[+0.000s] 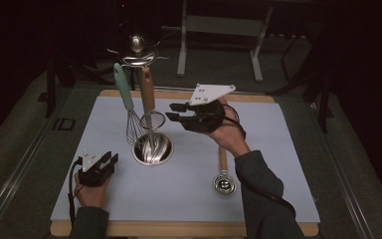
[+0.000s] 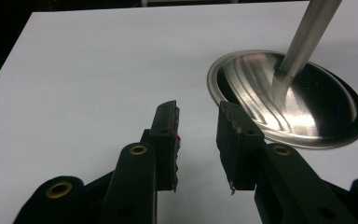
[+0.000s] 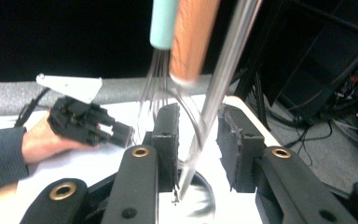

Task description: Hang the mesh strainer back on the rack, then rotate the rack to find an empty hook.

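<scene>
A mint-green handle is noted on the whisk point(image 1: 126, 99), and an orange-brown wooden handle on the strainer point(image 1: 148, 94) at its 3 o'clock. The stand point(image 1: 152, 149) is polished silver throughout. The mat point(image 1: 189, 164) is plain pale lavender-white, unpatterned. Both grippers point(image 1: 179, 112) point(image 1: 110, 159) are black with white-grey plates. The ladle point(image 1: 224, 181) is silver with a wooden handle.

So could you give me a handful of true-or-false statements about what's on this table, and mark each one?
1. A teal-handled wire whisk hangs from the shiny metal stand. True.
2. The right gripper is clamped on a red mug. False: its jaws stand open near the hanging tools.
3. A wooden-handled metal ladle lies on the white mat. True.
4. The left gripper is shut on the whisk. False: it is open, holding nothing.
</scene>
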